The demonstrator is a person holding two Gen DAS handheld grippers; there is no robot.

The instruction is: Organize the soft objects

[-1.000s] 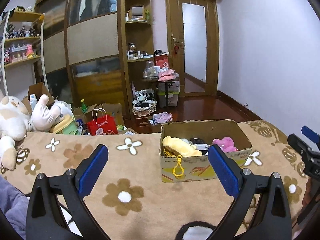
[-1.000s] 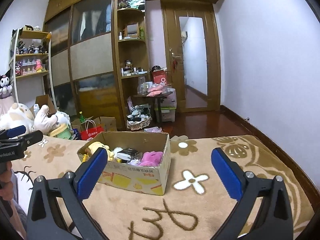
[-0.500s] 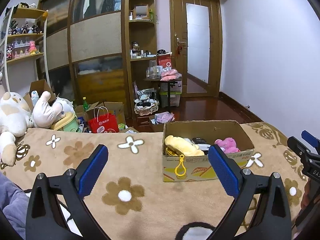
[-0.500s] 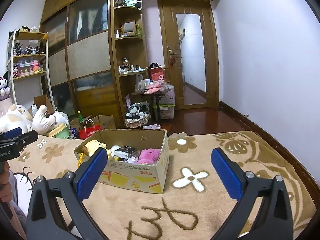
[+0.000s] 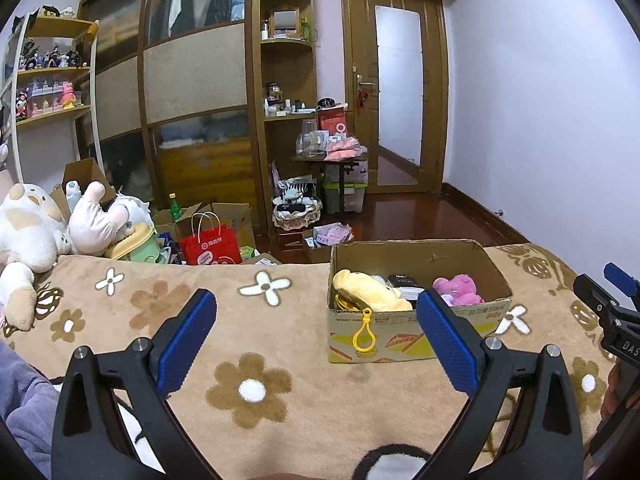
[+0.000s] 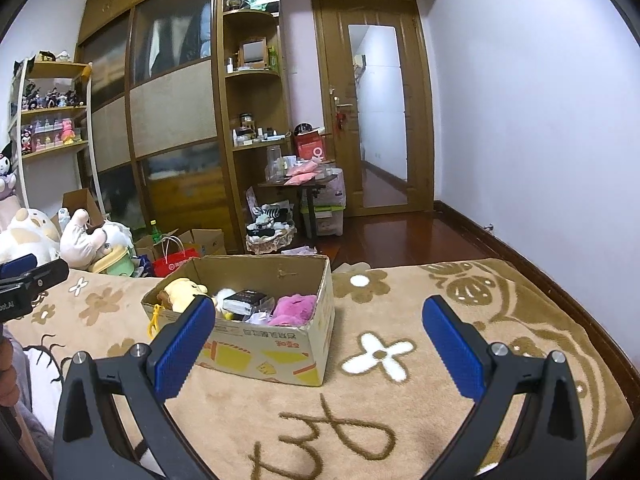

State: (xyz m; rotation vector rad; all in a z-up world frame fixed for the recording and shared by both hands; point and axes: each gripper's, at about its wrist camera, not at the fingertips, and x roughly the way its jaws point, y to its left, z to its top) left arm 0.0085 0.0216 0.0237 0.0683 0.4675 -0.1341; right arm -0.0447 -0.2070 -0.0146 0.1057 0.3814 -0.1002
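Note:
A cardboard box stands on the brown flowered blanket. It holds a yellow plush with a yellow clip hanging over the front wall, a pink plush and a black packet. My left gripper is open and empty, left of the box and short of it. My right gripper is open and empty, in front of the box's right corner.
Large white plush toys lie at the blanket's far left. Beyond the bed edge are a red paper bag, open cartons, a small table and a wardrobe. The blanket stretches right of the box.
Both views have tilted up a little, so the box sits slightly lower in each. Both grippers stay open and empty.

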